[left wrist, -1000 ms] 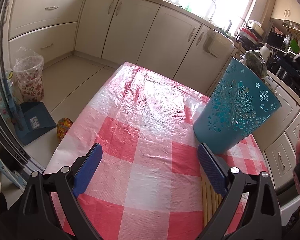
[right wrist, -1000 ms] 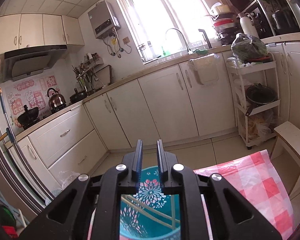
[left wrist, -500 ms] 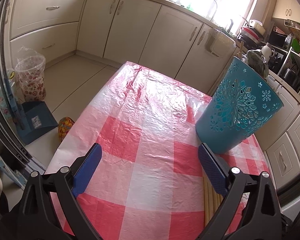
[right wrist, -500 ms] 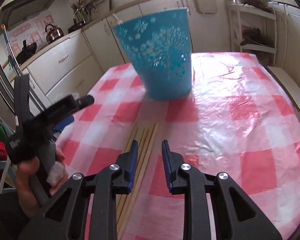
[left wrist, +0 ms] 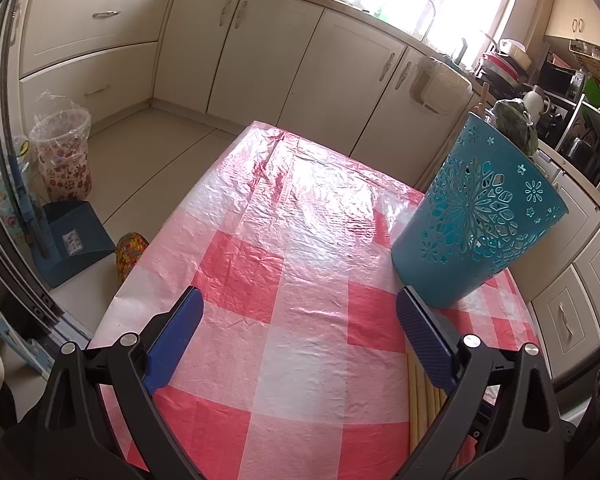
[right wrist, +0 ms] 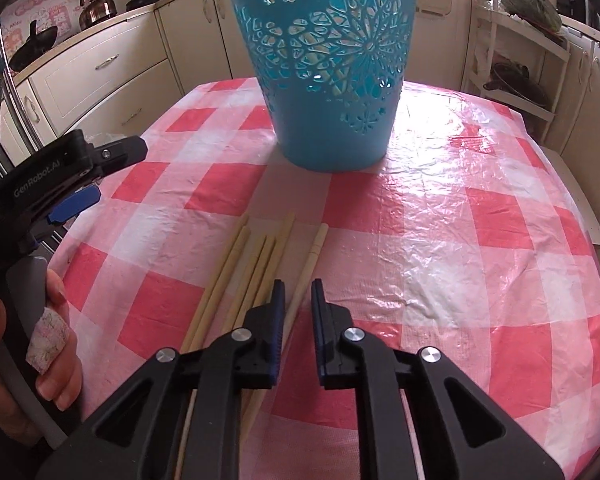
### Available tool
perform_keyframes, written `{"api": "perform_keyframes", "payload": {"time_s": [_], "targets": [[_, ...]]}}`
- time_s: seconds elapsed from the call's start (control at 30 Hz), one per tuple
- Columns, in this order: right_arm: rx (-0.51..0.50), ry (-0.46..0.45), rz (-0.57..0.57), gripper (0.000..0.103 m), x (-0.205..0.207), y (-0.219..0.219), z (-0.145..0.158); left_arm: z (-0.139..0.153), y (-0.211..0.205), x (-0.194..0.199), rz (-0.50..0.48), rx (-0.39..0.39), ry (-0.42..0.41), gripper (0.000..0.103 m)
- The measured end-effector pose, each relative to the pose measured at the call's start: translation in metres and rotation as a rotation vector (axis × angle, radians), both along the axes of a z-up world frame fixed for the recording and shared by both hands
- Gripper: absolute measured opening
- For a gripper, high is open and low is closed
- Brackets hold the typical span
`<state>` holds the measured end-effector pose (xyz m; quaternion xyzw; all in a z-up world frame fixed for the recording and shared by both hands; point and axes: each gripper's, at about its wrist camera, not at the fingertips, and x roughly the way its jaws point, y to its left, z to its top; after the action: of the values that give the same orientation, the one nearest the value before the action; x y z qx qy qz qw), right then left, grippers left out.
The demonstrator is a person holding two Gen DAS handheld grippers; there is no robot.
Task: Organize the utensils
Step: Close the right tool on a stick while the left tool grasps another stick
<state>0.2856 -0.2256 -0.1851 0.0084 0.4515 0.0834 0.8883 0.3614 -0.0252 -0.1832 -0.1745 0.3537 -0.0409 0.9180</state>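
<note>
The basket [right wrist: 324, 68] stood upright on the checked cloth [right wrist: 460, 216]. Nearer than it, apart from its base, lay the chopsticks [right wrist: 260, 264] side by side. The right gripper [right wrist: 297, 300] had just been closing, its jaws a narrow gap astride the rightmost stick, pads not visibly pressing it. The left gripper [left wrist: 296, 332], left of the basket, stood wide open and empty.

Left gripper [left wrist: 296, 328] wide open, right gripper [right wrist: 298, 304] narrowed.
</note>
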Motion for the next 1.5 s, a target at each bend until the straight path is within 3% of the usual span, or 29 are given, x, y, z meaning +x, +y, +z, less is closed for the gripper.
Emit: {"api": "perform_keyframes", "payload": {"time_s": [0.2,0.33,0.57,0.7,0.83,0.97,1.1,1.17,1.27,1.47,1.5], "targets": [[-0.043,0.025,0.033,0.010,-0.005,-0.017,0.004,0.000,-0.001,0.000,-0.002,0.001,0.002,0.093],[0.033,0.021,-0.005,0.010,-0.014,-0.043,0.003,0.000,-0.006,0.001,-0.013,0.026,0.012,0.093],[0.146,0.014,-0.041,0.008,-0.012,-0.057,0.000,-0.001,-0.064,-0.025,-0.244,0.286,0.104,0.093],[0.165,0.015,-0.040,0.008,-0.012,-0.061,0.001,-0.003,-0.082,-0.031,-0.283,0.369,0.121,0.093],[0.174,0.018,-0.041,0.008,-0.012,-0.061,0.001,-0.011,-0.088,-0.024,-0.305,0.411,0.179,0.092],[0.182,0.021,-0.044,0.008,-0.011,-0.062,0.001,-0.014,-0.096,-0.024,-0.332,0.471,0.185,0.092],[0.190,0.025,-0.045,0.008,-0.011,-0.063,0.001,-0.016,-0.091,-0.021,-0.317,0.431,0.210,0.088],[0.191,0.026,-0.045,0.008,-0.011,-0.064,0.001,-0.016,-0.091,-0.021,-0.318,0.432,0.210,0.085],[0.195,0.026,-0.046,0.009,-0.011,-0.064,0.001,-0.013,-0.098,-0.021,-0.346,0.441,0.206,0.072],[0.196,0.026,-0.046,0.009,-0.011,-0.064,0.001,-0.009,-0.110,-0.009,-0.408,0.396,0.227,0.037],[0.196,0.026,-0.046,0.009,-0.011,-0.064,0.001,-0.008,-0.111,-0.007,-0.415,0.388,0.230,0.027]]}}
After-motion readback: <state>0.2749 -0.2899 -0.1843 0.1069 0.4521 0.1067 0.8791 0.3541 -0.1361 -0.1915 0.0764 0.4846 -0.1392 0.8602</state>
